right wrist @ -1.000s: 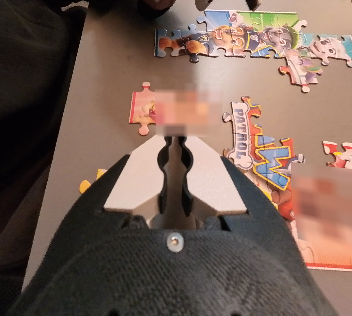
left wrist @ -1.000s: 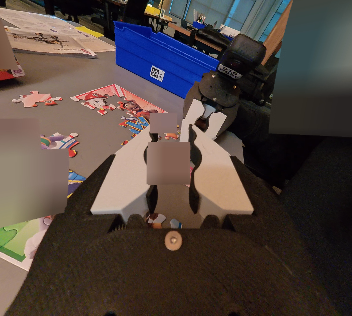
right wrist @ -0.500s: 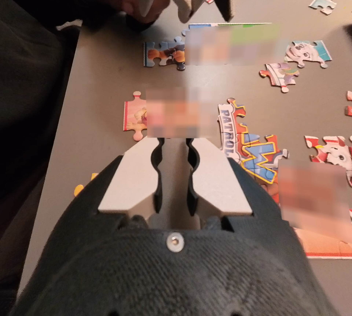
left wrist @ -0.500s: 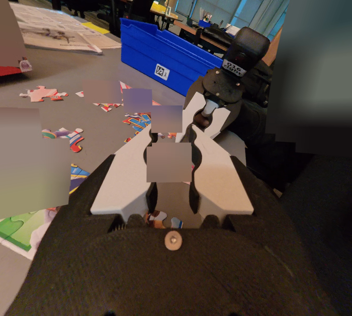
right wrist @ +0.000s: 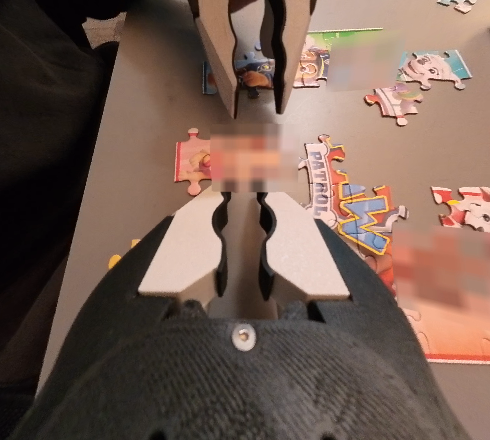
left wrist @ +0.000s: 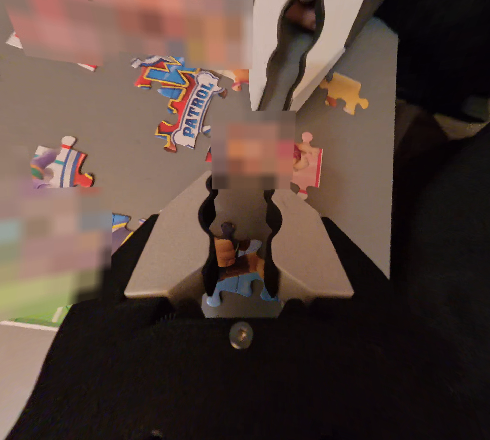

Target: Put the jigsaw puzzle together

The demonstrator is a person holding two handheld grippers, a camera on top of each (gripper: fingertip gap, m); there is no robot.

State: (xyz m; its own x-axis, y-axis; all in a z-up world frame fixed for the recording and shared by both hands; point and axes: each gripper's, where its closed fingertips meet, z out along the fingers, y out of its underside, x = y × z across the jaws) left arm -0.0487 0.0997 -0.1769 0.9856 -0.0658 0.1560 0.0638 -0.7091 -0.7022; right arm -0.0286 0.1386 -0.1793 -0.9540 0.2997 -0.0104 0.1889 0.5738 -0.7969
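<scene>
A pink jigsaw piece [left wrist: 307, 162] with a red border lies flat on the grey table [left wrist: 119, 114], partly under a mosaic patch. My left gripper [left wrist: 240, 185] hangs over the table with its jaws apart and nothing between them. Its tips are just short of the pink piece. A brown-and-blue dog piece [left wrist: 238, 257] shows on the table beneath its fingers. My right gripper [right wrist: 244, 189] faces it from the other side of the pink piece [right wrist: 192, 162], jaws apart and empty. The right wrist view shows the left gripper [right wrist: 256, 111] open.
A red, blue and white logo cluster [right wrist: 352, 215] lies right of the pink piece. A larger red-bordered joined section [right wrist: 450, 334] is at the right. Loose pieces [right wrist: 434, 69] lie farther out. A yellow piece [left wrist: 344, 93] sits near the table edge [left wrist: 392, 162]. My right fingertips sit around 5 cm from my left ones. About 4 cm separates my right fingertips from the pink piece [right wrist: 192, 162]. Seen from the left wrist view [left wrist: 306, 161] as well.
The left gripper has tipped down from facing the room to facing the table and closed in on the pink piece. The right gripper's jaws went from nearly closed to apart.
</scene>
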